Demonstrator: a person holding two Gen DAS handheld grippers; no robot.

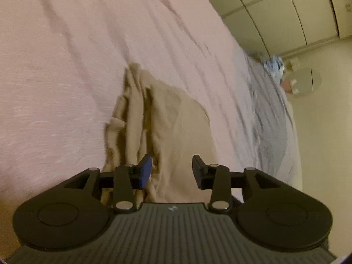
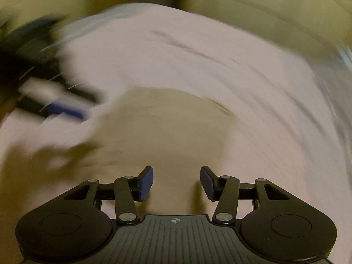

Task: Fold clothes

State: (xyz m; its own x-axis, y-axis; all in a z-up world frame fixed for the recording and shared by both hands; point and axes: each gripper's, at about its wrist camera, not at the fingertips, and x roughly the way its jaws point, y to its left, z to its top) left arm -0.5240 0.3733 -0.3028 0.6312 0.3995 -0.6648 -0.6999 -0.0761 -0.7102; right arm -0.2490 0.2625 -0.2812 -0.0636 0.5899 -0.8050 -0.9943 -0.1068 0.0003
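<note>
A beige garment (image 1: 158, 118) lies bunched on the pink bedsheet (image 1: 77, 55), with ridged folds along its left side. My left gripper (image 1: 172, 171) is open and empty just above the garment's near end. In the right wrist view, which is motion-blurred, the same beige garment (image 2: 167, 123) lies ahead on the pink sheet (image 2: 253, 88). My right gripper (image 2: 177, 182) is open and empty over the garment's near edge. The left gripper (image 2: 63, 107) shows as a dark blurred shape with a blue pad at the left.
The bed's right edge drops off past a grey sheet (image 1: 270, 118). Beyond it are a pale floor, wardrobe doors (image 1: 286, 11), a blue-white cloth bundle (image 1: 275, 66) and a round object (image 1: 305, 81) on the floor.
</note>
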